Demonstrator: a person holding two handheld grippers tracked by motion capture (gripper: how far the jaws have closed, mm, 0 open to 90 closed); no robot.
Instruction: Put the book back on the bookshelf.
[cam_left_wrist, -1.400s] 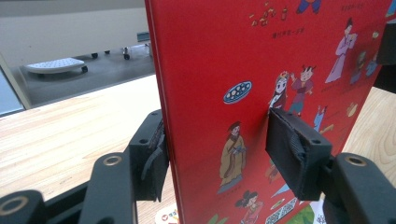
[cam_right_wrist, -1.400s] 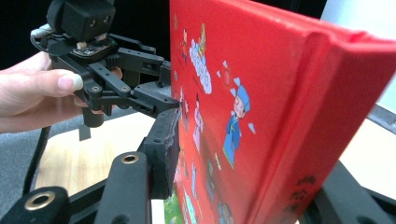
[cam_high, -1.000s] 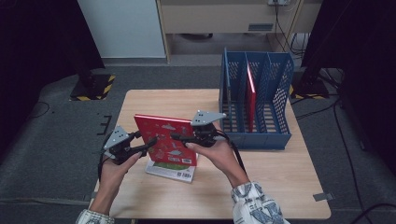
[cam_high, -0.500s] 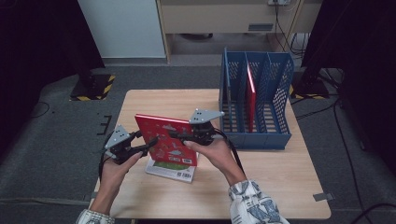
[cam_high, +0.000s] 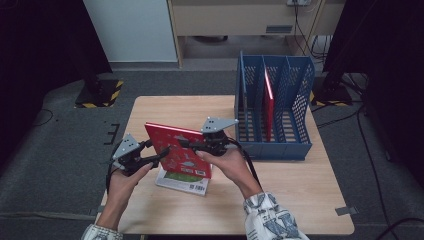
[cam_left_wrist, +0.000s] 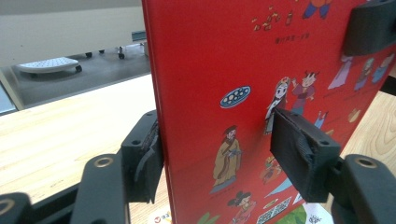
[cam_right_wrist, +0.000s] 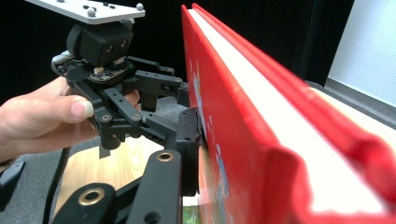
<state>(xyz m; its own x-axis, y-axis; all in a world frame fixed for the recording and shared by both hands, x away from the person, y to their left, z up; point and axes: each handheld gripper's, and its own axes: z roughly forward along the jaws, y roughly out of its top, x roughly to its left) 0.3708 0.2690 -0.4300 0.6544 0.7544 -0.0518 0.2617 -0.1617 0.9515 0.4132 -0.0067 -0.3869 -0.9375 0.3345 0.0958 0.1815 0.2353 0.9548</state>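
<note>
A red picture book (cam_high: 177, 150) stands upright near the middle of the wooden table (cam_high: 300, 200), lifted between the two grippers, its illustrated cover facing the person. The right gripper (cam_high: 192, 145), at about three o'clock of the book, has just been closing its jaws and now clamps the book's upper edge; in the right gripper view its near jaw presses flat against the cover (cam_right_wrist: 243, 140). The left gripper (cam_high: 156, 156) sits at about nine o'clock of the book, and its jaws have just been opening: in the left gripper view the book's edge (cam_left_wrist: 261, 93) stands between the two pads, the left one against the back cover, the right one standing just off the front. A second book (cam_high: 182, 181) lies flat on the table beneath the red one, at about six o'clock. A blue file rack (cam_high: 272, 107) stands at two o'clock, with another red book (cam_high: 269, 102) upright in its middle compartment.
</note>
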